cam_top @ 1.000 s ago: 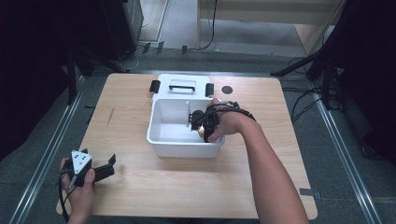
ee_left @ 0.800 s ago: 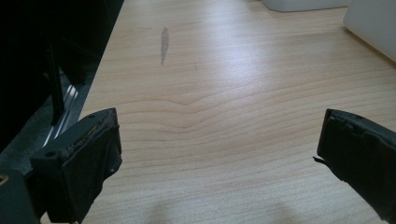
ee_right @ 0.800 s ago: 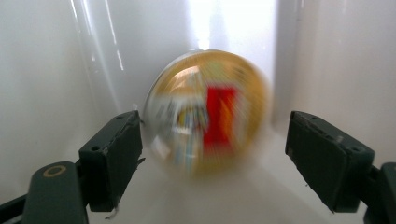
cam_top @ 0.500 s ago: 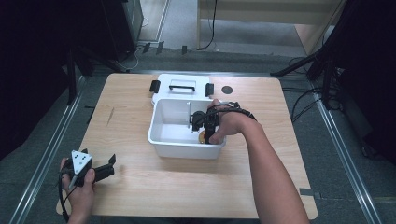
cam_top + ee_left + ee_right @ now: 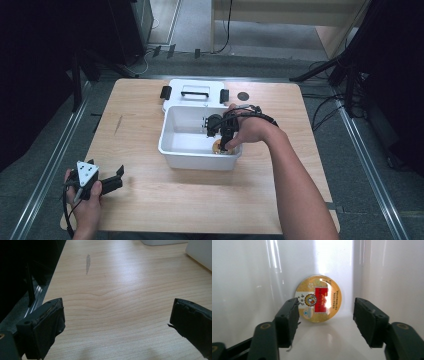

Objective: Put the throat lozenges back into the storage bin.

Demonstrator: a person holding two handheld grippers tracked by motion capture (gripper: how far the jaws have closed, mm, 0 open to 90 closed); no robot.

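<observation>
Right tongs (image 5: 325, 315) partly hide, perhaps, gold tin (image 5: 318, 298).

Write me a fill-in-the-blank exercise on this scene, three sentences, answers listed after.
1. The right gripper reaches into the white ____.
2. The round gold tin lies in front of the right gripper, whose jaws are ____.
3. The left gripper is over the bare wooden ____, away from the bin and its lid.

Missing words: bin; open; table
</observation>
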